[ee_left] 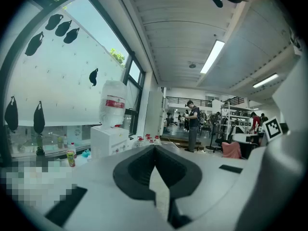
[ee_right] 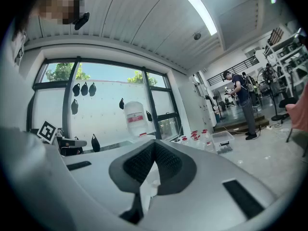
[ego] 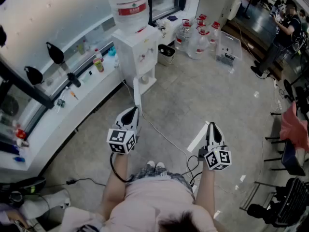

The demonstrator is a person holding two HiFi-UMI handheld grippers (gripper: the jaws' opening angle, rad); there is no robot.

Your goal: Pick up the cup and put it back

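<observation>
Person stands on the open floor point(ego: 207, 91), a tool in each hand, both held roughly level and aimed toward the water dispenser point(ego: 137, 52) by the window.

Left tool point(ee_left: 155, 147) — jaws closed together, nothing between them. Right tool point(ee_right: 154, 144) — the same, tips meeting, empty.

No cup can be made out in any view. It may sit at the dispenser or on the long worktop point(ego: 63, 122) under the window, among small bottles too far off to tell apart.

Judged step: the approach, before any pick-up. The next move likely calls for walking closer, finding the cup, then opening one tool wide enough to take it.
</observation>
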